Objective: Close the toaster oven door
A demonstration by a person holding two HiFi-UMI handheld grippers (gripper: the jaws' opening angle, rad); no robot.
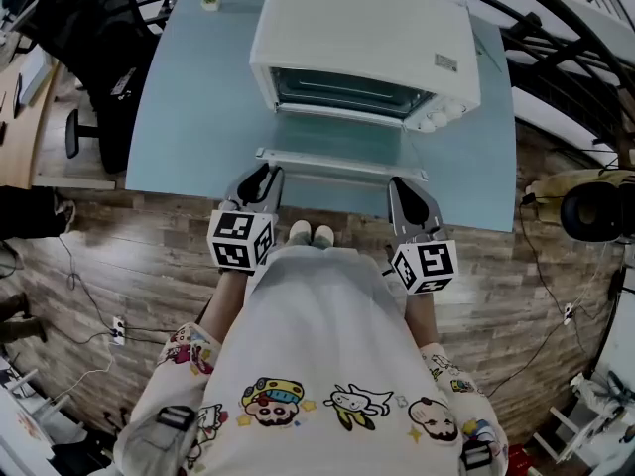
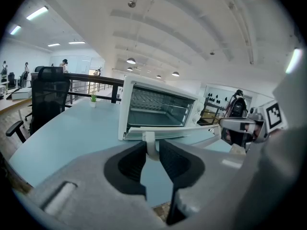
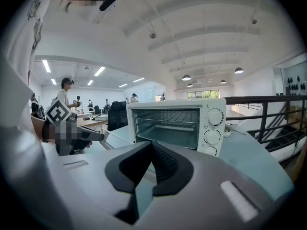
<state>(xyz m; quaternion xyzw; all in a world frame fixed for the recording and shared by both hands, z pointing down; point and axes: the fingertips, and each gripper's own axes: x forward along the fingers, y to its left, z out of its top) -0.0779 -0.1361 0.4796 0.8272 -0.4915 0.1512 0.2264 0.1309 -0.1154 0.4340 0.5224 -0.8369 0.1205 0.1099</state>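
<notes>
Toaster oven door (image 2: 187, 131) edge-on, glass hidden

1. Saw the right tongs (image 3: 151, 145) closed tip to tip, with nothing made out between them.
2. Found the white toaster oven (image 3: 175, 123) just beyond, upright on the pale blue desk (image 3: 254, 157), cavity open and wire rack showing.
3. Counted three knobs (image 3: 214, 117) stacked down the oven's right side.
4. Noted the left tongs (image 3: 98, 137) at far left, reaching to the lowered door (image 3: 110, 139).
5. Made out a dark railing (image 3: 268, 99) at right and people (image 3: 64, 92) far behind at left.
</notes>
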